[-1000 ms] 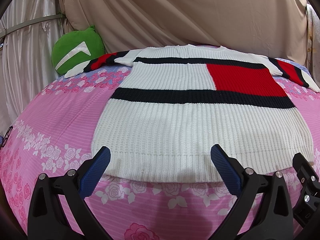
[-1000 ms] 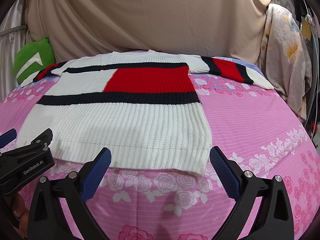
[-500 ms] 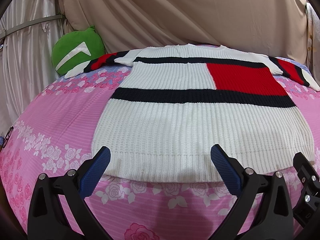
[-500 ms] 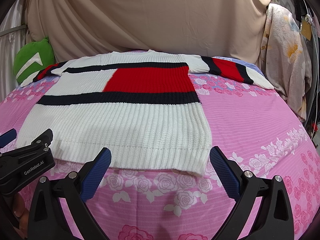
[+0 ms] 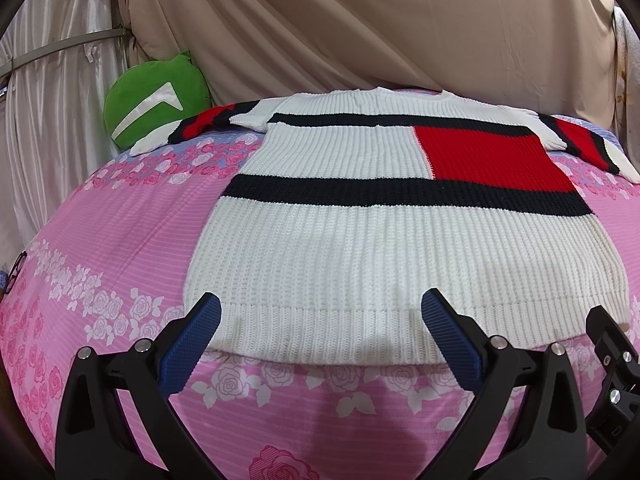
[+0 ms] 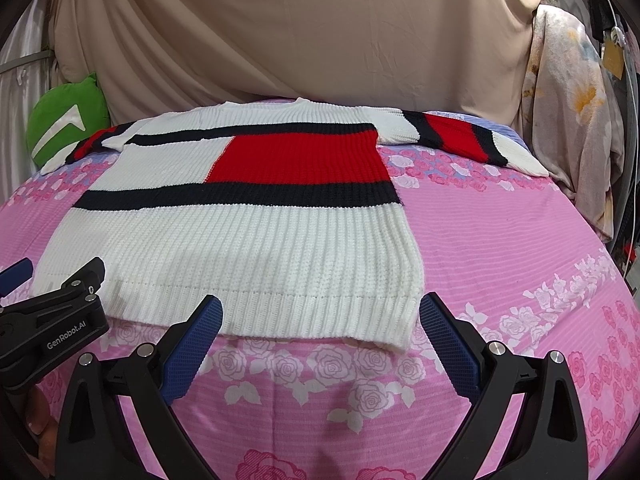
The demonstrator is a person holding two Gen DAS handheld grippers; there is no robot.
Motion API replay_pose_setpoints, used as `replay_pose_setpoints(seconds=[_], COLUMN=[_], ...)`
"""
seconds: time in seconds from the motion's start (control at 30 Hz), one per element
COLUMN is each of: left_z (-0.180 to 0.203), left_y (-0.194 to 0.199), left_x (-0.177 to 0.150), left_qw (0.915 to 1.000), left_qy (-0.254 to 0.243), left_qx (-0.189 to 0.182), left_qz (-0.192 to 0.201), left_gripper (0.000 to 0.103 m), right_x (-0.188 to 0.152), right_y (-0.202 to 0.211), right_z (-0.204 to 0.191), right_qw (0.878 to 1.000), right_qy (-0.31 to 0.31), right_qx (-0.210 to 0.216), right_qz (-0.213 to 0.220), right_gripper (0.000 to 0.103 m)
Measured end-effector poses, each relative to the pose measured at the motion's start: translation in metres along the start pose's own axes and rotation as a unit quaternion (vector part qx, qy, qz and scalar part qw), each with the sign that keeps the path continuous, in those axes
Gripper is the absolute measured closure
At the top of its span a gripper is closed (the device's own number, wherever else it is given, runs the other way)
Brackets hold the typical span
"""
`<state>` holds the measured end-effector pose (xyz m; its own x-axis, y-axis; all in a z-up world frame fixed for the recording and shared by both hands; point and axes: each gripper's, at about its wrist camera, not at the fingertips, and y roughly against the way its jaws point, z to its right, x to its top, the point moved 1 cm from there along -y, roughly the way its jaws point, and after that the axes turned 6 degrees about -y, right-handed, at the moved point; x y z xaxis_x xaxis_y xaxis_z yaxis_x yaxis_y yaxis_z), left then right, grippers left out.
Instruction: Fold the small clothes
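A white knit sweater (image 5: pixel 384 248) (image 6: pixel 248 248) with dark navy stripes and a red block lies flat on the pink bed, sleeves spread out to both sides. My left gripper (image 5: pixel 320 312) hovers open just in front of the hem's left half, nothing between its blue pads. My right gripper (image 6: pixel 320 312) is open as well, over the hem's right corner. Each gripper's black body shows at the edge of the other's view, the left one (image 6: pixel 52 328) and the right one (image 5: pixel 612 360).
A pink rose-print bedsheet (image 5: pixel 120 248) (image 6: pixel 520 240) covers the bed. A green cushion (image 5: pixel 156 116) (image 6: pixel 68 120) rests at the back left by the sleeve. Beige drapes (image 6: pixel 300 32) hang behind. A floral cloth (image 6: pixel 572 112) hangs at the far right. Eyeglasses (image 5: pixel 16 270) lie at the left edge.
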<state>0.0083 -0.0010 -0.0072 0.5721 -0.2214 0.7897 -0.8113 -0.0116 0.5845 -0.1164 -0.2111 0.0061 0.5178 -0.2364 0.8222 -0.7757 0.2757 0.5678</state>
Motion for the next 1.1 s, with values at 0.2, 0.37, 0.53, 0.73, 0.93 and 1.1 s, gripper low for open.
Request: replay_pose_setpoints(seconds=[0.2, 0.37, 0.53, 0.73, 0.93, 1.1], left_z=[-0.002, -0.012, -0.023, -0.027, -0.026, -0.022], left_y=[0.000, -0.007, -0.006, -0.032, -0.076, -0.099], left_x=[0.000, 0.003, 0.032, 0.082, 0.120, 0.136], left_qw=[1.0000, 0.9992, 0.9998, 0.9990, 0.9998, 0.9997], left_qy=[0.003, 0.019, -0.003, -0.022, -0.016, -0.016], left_qx=[-0.003, -0.033, 0.003, 0.012, -0.011, -0.020], left_qz=[0.002, -0.012, 0.020, 0.037, 0.008, 0.002], left_gripper=[0.005, 0.005, 0.005, 0.005, 0.005, 0.005], right_x=[0.000, 0.020, 0.086, 0.162, 0.186, 0.201], right_y=[-0.005, -0.008, -0.032, -0.130, -0.217, -0.252], right_z=[0.008, 0.038, 0.113, 0.246, 0.364, 0.403], right_qw=[1.000, 0.996, 0.997, 0.985, 0.944, 0.917], right_qy=[-0.011, -0.029, -0.034, -0.171, -0.327, -0.399], right_qx=[0.020, 0.078, 0.020, -0.012, -0.032, -0.017], right_qz=[-0.005, 0.017, 0.065, 0.024, -0.008, -0.021], right_gripper=[0.006, 0.005, 0.005, 0.005, 0.019, 0.050])
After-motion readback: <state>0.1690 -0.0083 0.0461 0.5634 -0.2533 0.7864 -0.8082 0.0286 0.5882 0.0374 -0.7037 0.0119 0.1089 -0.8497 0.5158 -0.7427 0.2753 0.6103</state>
